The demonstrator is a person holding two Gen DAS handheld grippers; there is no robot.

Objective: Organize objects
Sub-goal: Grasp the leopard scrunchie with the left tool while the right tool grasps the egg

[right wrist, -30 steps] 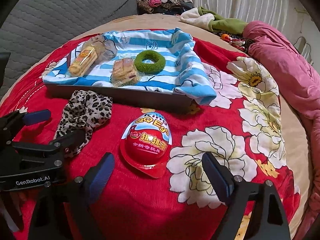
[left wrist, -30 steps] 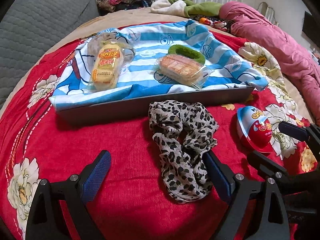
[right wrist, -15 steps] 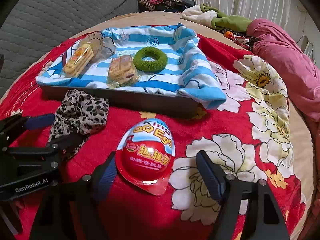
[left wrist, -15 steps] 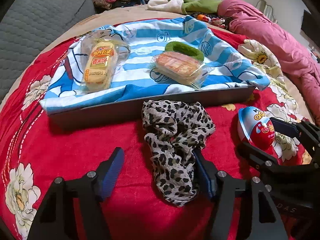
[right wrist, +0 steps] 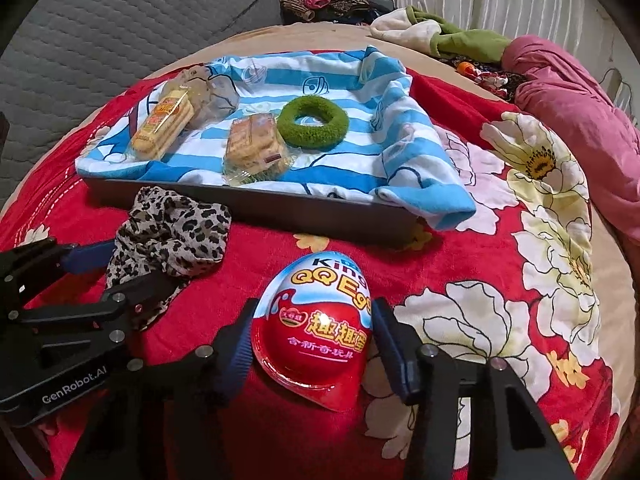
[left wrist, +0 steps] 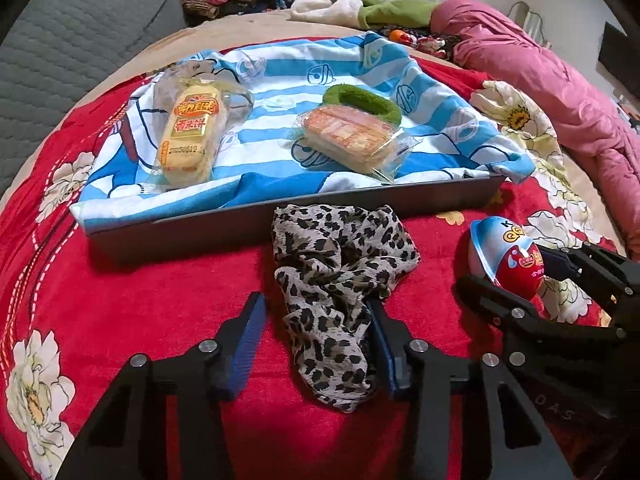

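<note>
A leopard-print scrunchie lies on the red blanket in front of the grey tray. My left gripper is open around the scrunchie's near end, its right finger touching the cloth. A red and blue toy egg sits between the fingers of my right gripper, which has closed in on its sides. The egg and scrunchie show in both views. In the tray, on a blue striped cloth, lie a yellow snack pack, a wrapped biscuit pack and a green scrunchie.
The bed has a red floral blanket. A pink quilt lies at the right, a grey cushion at the back left, and piled clothes at the far edge.
Both grippers moved forward and narrowed. The left one now straddles the leopard scrunchie. The right one has closed onto the egg's sides.
</note>
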